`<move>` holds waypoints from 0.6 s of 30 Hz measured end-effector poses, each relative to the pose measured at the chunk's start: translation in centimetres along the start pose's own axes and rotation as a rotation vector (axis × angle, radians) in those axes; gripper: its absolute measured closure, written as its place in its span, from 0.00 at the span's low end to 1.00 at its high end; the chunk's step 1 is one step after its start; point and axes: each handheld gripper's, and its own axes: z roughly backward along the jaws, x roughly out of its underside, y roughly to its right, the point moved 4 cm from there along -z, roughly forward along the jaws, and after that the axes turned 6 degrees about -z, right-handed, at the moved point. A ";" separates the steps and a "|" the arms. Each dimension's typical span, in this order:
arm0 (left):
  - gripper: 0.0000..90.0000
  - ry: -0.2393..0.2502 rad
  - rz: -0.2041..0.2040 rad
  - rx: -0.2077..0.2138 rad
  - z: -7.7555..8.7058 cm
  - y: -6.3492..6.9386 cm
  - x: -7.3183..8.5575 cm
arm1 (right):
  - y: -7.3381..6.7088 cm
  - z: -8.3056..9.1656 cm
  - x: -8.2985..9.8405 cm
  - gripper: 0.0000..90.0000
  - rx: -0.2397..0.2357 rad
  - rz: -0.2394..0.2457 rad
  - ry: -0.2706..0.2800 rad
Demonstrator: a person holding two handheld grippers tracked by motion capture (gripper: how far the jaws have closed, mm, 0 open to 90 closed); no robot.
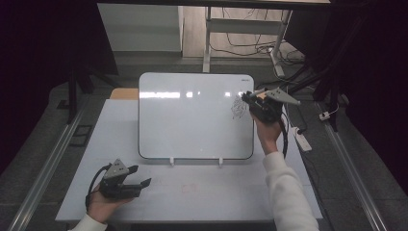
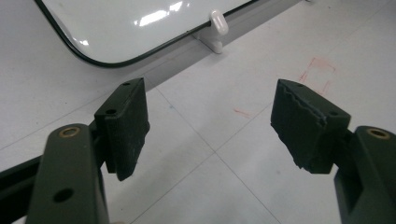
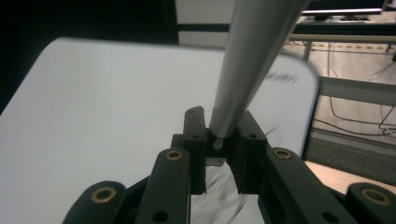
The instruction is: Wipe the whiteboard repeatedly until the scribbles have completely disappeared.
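On white table [image 1: 202,192], propped whiteboard [image 1: 192,120]

The high view looked forward and down on the whole worktop [image 1: 202,192] from the person's side. Each hand-held gripper camera sat close behind its own jaws (left low over the worktop); all three shared the whiteboard [image 1: 192,115].

White board [image 1: 192,115], black rim, dark scribble [image 1: 238,107]; grey pen [image 3: 252,60]; black tongs [image 2: 210,126].
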 end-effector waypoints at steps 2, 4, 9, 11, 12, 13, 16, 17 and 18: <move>0.31 -0.004 -0.004 0.003 -0.1 0.0 0.0 | 0.3 -0.5 -0.4 0.86 0.005 -0.008 0.007; 0.31 -0.005 -0.006 0.004 -0.1 0.0 0.1 | 0.4 -1.8 -1.4 0.86 0.016 0.017 0.011; 0.31 0.001 0.001 0.010 -0.1 -0.3 0.1 | 0.9 -3.1 -1.8 0.86 0.070 0.050 -0.005; 0.31 0.002 0.001 0.010 -0.1 -0.3 0.1 | 1.3 -3.3 -1.5 0.86 0.073 0.041 -0.009; 0.31 0.003 0.001 0.010 -0.1 -0.3 0.1 | 1.3 -3.4 -1.3 0.86 0.065 0.037 -0.016; 0.31 0.004 0.002 0.010 -0.1 -0.3 0.1 | 1.1 -3.4 -1.1 0.86 0.050 0.034 -0.022; 0.31 0.004 0.001 0.007 0.0 -0.3 0.1 | 0.0 -3.4 -0.2 0.86 -0.017 0.057 -0.058; 0.31 0.004 0.001 0.006 0.0 -0.3 0.0 | 0.1 -3.4 -0.3 0.86 -0.008 0.079 -0.062; 0.31 0.004 0.000 0.005 0.0 -0.2 0.0 | 0.1 -3.4 -0.3 0.86 -0.008 0.079 -0.062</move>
